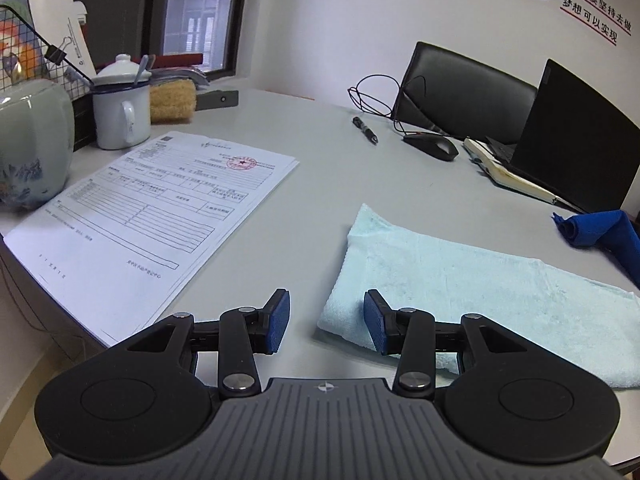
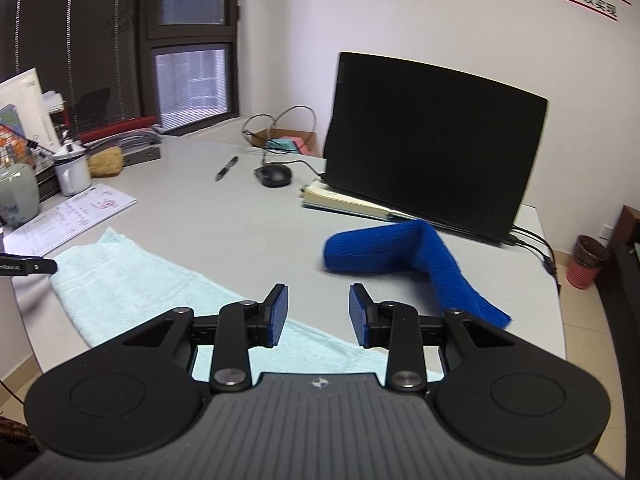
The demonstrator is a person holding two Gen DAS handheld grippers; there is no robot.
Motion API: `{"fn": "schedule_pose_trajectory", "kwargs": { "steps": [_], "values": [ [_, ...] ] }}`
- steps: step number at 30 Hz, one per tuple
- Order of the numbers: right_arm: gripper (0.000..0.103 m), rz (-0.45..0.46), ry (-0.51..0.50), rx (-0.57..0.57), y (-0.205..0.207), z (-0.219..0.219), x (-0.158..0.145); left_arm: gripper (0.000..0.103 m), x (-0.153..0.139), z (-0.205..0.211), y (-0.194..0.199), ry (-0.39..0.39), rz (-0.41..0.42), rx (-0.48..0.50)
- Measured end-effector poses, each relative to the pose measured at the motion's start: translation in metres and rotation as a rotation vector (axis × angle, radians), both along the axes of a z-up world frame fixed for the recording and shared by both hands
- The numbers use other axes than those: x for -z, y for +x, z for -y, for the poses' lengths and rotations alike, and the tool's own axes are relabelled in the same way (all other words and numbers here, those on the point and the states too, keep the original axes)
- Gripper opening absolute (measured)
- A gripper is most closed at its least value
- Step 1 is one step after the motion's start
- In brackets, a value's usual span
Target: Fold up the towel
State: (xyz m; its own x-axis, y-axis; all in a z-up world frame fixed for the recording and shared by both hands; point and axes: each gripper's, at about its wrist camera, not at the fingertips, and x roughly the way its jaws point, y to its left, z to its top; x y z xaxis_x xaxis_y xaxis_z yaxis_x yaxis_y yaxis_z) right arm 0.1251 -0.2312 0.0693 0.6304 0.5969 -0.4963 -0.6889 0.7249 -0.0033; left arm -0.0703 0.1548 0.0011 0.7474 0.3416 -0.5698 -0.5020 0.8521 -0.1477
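Observation:
A light blue towel lies flat on the grey desk, folded into a long strip; it also shows in the right wrist view. My left gripper is open and empty, hovering just over the towel's near left corner. My right gripper is open and empty, above the towel's right end near the desk's front edge. A rolled dark blue cloth lies just beyond the right gripper; it also shows in the left wrist view.
A stack of papers lies left of the towel. A white mug, a green jar and a sponge stand at the far left. A laptop, notebook, mouse and pen lie further back.

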Motion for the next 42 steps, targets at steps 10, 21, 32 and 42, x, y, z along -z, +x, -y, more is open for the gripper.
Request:
{"fn": "schedule_pose_trajectory", "kwargs": {
  "steps": [10,21,32,42],
  "values": [
    [0.035,-0.015,0.007,-0.064,-0.003,-0.024,0.002,0.028,0.009,0.000,-0.001,-0.077,0.011,0.002],
    [0.035,-0.021,-0.025,-0.192,-0.009,-0.086,-0.007,0.016,0.016,-0.007,-0.007,-0.142,0.077,-0.023],
    [0.035,-0.167,0.017,-0.285,-0.002,-0.149,-0.004,0.014,-0.001,0.020,-0.005,0.002,0.153,0.046],
    [0.035,-0.297,0.020,-0.371,-0.001,-0.211,-0.003,0.014,0.000,0.035,0.003,0.007,0.182,0.117]
  ]
}}
